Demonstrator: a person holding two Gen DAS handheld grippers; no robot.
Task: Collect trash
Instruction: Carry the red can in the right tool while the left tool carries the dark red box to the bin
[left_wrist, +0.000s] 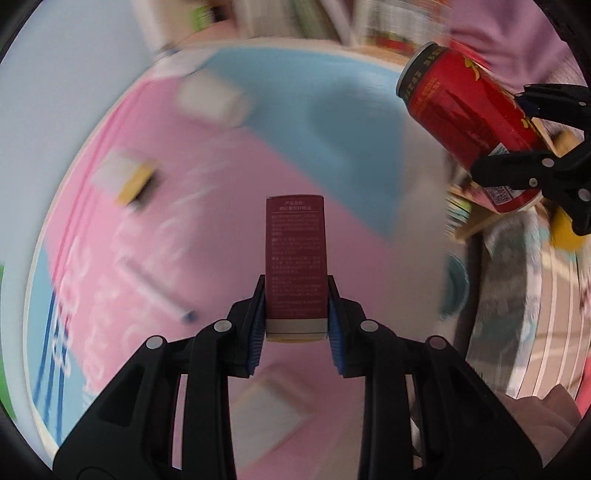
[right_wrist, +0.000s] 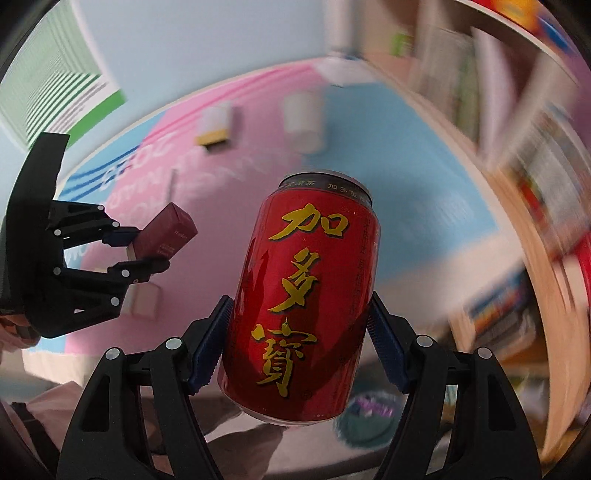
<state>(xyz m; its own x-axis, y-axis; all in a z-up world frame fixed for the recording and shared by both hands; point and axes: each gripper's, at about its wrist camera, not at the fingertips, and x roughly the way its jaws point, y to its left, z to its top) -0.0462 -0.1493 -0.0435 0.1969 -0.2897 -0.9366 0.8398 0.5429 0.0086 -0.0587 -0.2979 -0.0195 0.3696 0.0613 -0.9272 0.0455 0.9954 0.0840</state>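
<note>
Both hands loaded, carry step of the trash collection. Left gripper (left_wrist: 295, 314): fingers clamped on the lower end of a small maroon box (left_wrist: 295, 258), which stands straight out between the pads, clear of the pink and blue mat (left_wrist: 207, 240) below. Right gripper (right_wrist: 299, 347): pads pressed on opposite sides of a red drink can (right_wrist: 306, 295), held about mid-body, top rim pointing away from the camera. Both pieces ride in the air above the mat; surroundings blurred. Several small pale items, too smeared to identify, lie on the mat. A dark round shape (right_wrist: 365, 417) low in the right view may be a bin; cannot confirm. Judgement: keep both grips firm during the carry, hold the can level in case liquid remains, keep the two grippers apart, release only once over the bin.
</note>
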